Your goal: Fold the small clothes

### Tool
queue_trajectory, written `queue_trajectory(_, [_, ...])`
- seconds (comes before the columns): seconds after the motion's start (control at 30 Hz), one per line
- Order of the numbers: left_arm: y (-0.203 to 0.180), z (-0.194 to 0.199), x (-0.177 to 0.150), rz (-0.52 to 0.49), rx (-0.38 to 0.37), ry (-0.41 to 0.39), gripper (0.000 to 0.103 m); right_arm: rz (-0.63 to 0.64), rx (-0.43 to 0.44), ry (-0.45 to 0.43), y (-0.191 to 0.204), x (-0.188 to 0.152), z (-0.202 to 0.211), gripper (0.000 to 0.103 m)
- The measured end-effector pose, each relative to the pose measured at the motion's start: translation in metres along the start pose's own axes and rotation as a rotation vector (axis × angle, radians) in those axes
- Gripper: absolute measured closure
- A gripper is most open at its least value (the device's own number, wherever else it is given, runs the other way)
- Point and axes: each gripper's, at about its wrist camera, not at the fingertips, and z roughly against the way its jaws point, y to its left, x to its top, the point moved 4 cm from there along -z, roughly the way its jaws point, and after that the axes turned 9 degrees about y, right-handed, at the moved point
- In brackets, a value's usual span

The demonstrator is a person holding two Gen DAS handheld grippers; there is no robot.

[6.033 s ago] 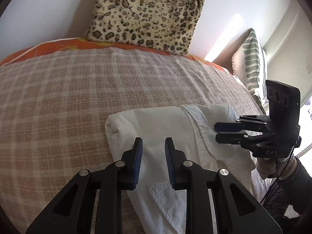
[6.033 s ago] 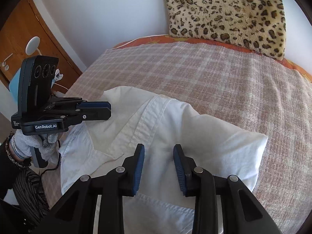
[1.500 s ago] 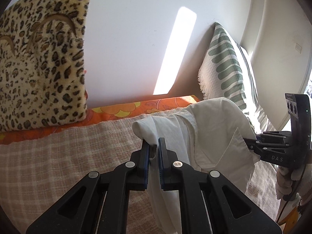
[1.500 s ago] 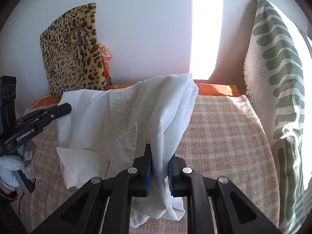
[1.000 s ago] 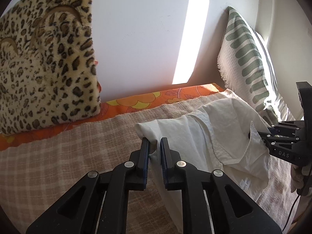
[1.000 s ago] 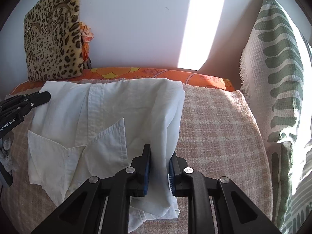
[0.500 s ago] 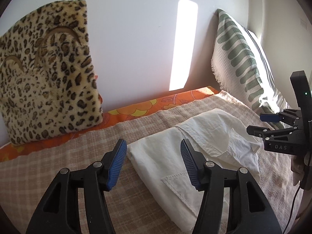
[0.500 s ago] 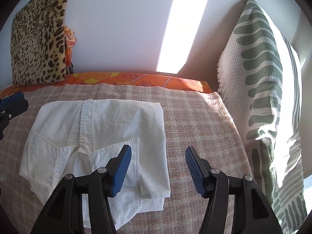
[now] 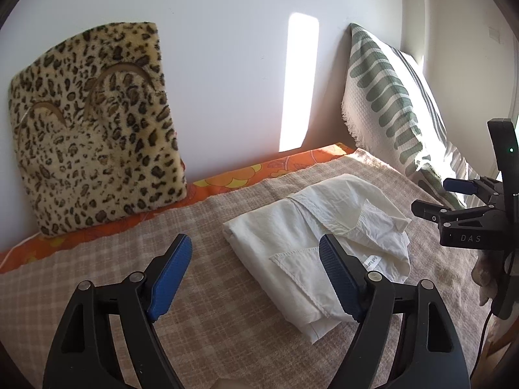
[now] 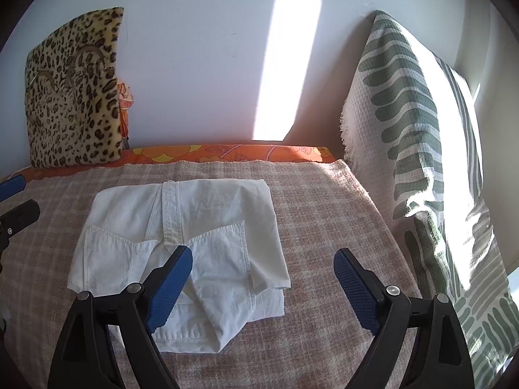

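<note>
A small white garment (image 9: 319, 236) lies folded in a compact stack on the plaid bedspread (image 9: 113, 275); it also shows in the right wrist view (image 10: 194, 243), with pockets and a placket on top. My left gripper (image 9: 254, 256) is open wide and empty, above the garment's left side. My right gripper (image 10: 262, 274) is open wide and empty, above the garment's near right corner. The right gripper also shows at the right edge of the left wrist view (image 9: 438, 199), clear of the cloth.
A leopard-print cushion (image 9: 94, 123) leans on the white wall at the back left. A green-and-white patterned pillow (image 10: 421, 149) stands along the right side. An orange flowered sheet (image 10: 227, 154) edges the bed at the wall.
Both grippers were shut on the garment and held it up, then lowered it onto the bed. Both have opened wide, let it go and drawn back.
</note>
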Motion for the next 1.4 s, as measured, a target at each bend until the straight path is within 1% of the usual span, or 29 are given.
queue_trajectory(0.1, [0.001, 0.014, -0.007, -0.009, 0.004, -0.007, 0.022, 0.006, 0.005, -0.028, 0.007, -0.004, 0.013, 0.000])
queue_trajectory(0.2, [0.003, 0.027, -0.017, 0.003, 0.006, 0.007, 0.022, 0.018, -0.005, -0.047, 0.017, -0.011, 0.029, 0.000])
queue_trajectory(0.3, [0.004, 0.042, -0.027, 0.007, 0.007, 0.013, 0.022, 0.023, 0.005, -0.071, 0.028, -0.018, 0.047, 0.000])
queue_trajectory(0.5, [0.008, 0.077, -0.046, -0.007, 0.027, -0.003, 0.013, 0.010, 0.044, -0.120, 0.047, -0.038, 0.081, 0.000])
queue_trajectory(0.57, [0.010, 0.087, -0.053, -0.006, 0.032, -0.008, 0.004, 0.011, 0.036, -0.139, 0.054, -0.046, 0.091, 0.000])
queue_trajectory(0.73, [0.014, 0.112, -0.071, -0.006, 0.030, -0.033, 0.002, 0.020, 0.038, -0.174, 0.071, -0.065, 0.110, 0.000])
queue_trajectory(0.93, [0.016, 0.126, -0.098, -0.018, 0.051, -0.025, 0.001, -0.011, 0.071, -0.184, 0.087, -0.087, 0.117, 0.000])
queue_trajectory(1.13, [0.021, 0.126, -0.120, 0.005, 0.037, -0.010, 0.001, -0.013, 0.024, -0.216, 0.100, -0.105, 0.114, 0.000])
queue_trajectory(1.3, [0.024, 0.123, -0.130, 0.010, 0.047, -0.003, 0.001, -0.017, 0.029, -0.238, 0.107, -0.111, 0.114, 0.000])
queue_trajectory(1.4, [0.025, 0.124, -0.134, 0.005, 0.073, -0.023, 0.001, -0.022, 0.035, -0.249, 0.111, -0.113, 0.113, 0.000])
